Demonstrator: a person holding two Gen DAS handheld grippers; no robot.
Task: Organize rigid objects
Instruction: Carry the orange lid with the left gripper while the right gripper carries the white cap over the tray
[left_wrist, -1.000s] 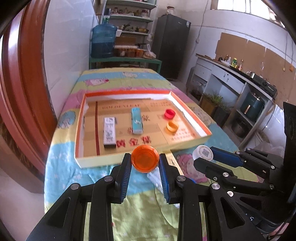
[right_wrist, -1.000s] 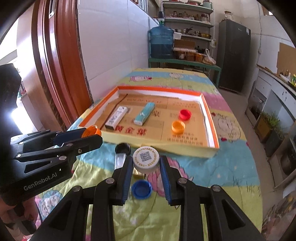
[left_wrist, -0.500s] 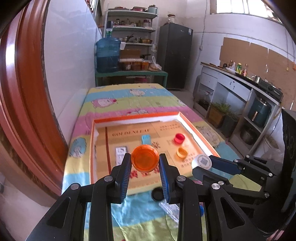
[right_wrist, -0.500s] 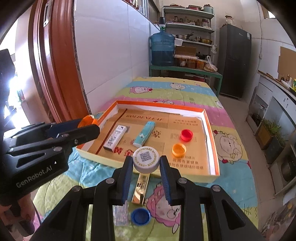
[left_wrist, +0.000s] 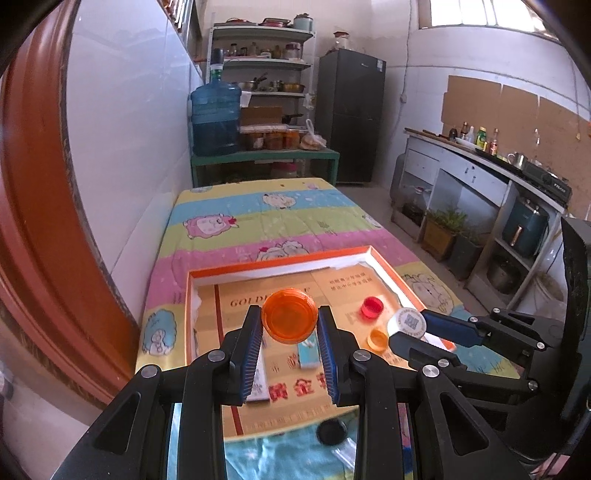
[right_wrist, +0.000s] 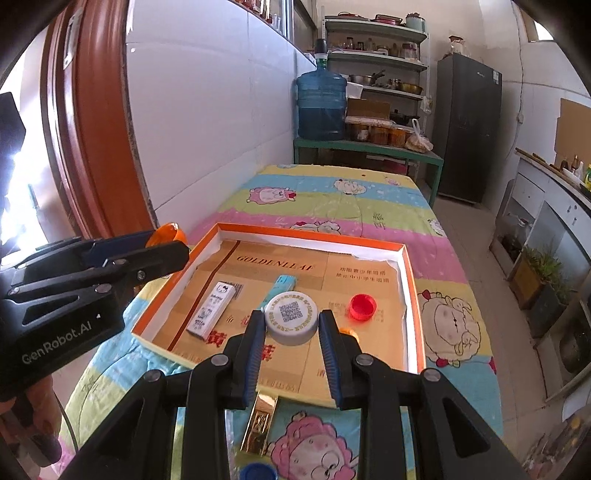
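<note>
My left gripper (left_wrist: 290, 325) is shut on an orange cap (left_wrist: 289, 316), held in the air over the near left part of the orange-rimmed tray (left_wrist: 280, 263). My right gripper (right_wrist: 291, 325) is shut on a white cap with a QR code (right_wrist: 291, 318), above the tray (right_wrist: 312, 233) near its middle. In the left wrist view the right gripper (left_wrist: 406, 326) and its white cap (left_wrist: 406, 322) hang at the tray's right side. Inside the tray lie a white box (right_wrist: 211, 310), a light blue box (right_wrist: 282, 282), a red cap (right_wrist: 362, 307) and a small orange cap (left_wrist: 377, 338).
On the patterned cloth in front of the tray lie a gold bar-shaped thing (right_wrist: 260, 424), a blue cap (right_wrist: 258, 472) and a black cap (left_wrist: 331, 432). A white tiled wall and a red-brown door frame (right_wrist: 96, 147) run along the left. Counters stand to the right.
Both grippers rose and moved forward from above the cloth to above the tray, each keeping its cap. The loose things on the cloth dropped towards the bottom of both views.
</note>
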